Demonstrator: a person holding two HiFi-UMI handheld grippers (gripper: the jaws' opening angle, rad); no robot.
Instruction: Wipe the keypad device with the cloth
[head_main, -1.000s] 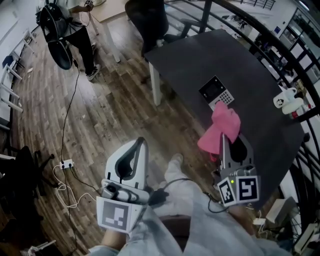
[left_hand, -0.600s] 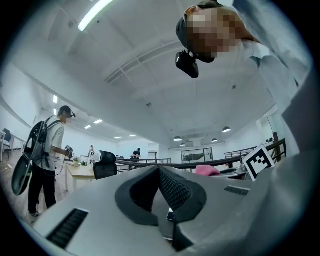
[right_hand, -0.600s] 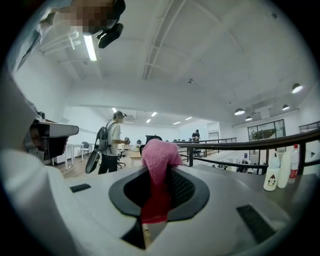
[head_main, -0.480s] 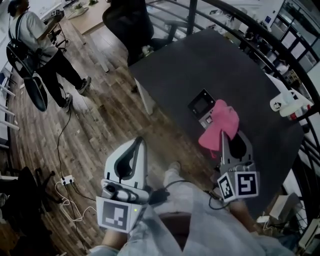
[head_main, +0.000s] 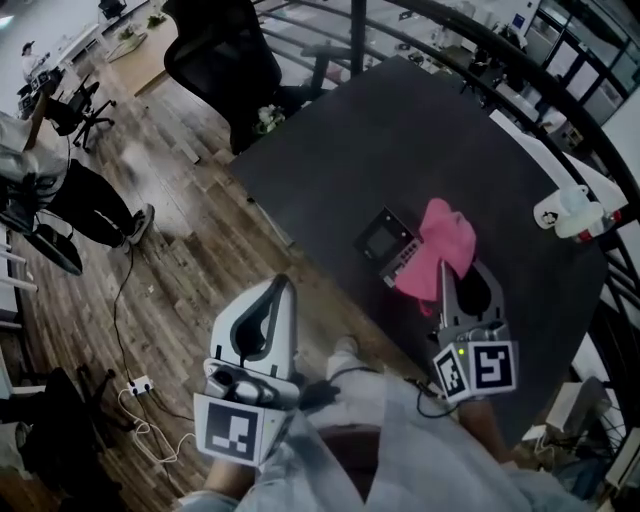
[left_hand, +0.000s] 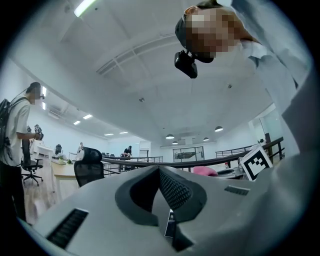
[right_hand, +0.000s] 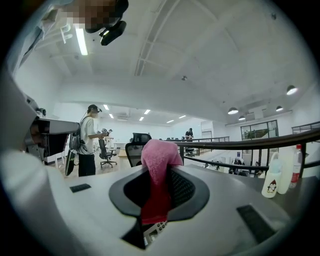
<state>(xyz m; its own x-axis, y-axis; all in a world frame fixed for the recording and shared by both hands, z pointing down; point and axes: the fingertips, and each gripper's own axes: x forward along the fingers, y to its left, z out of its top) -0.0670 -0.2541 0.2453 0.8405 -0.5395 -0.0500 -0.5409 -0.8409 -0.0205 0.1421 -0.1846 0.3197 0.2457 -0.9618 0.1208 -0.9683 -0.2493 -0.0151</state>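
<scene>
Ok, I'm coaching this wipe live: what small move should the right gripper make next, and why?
Probably ease the right gripper down and toward the screen end, so the pink cloth sweeps across the keypad device. Its jaws are shut on the cloth, which overlaps the device's key end in the head view, while the screen end lies bare. Contact itself can't be confirmed.

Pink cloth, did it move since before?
Yes. Against the keypad device, the pink cloth in the right tool shifted from its near edge to overlapping its right side in the head view.
</scene>
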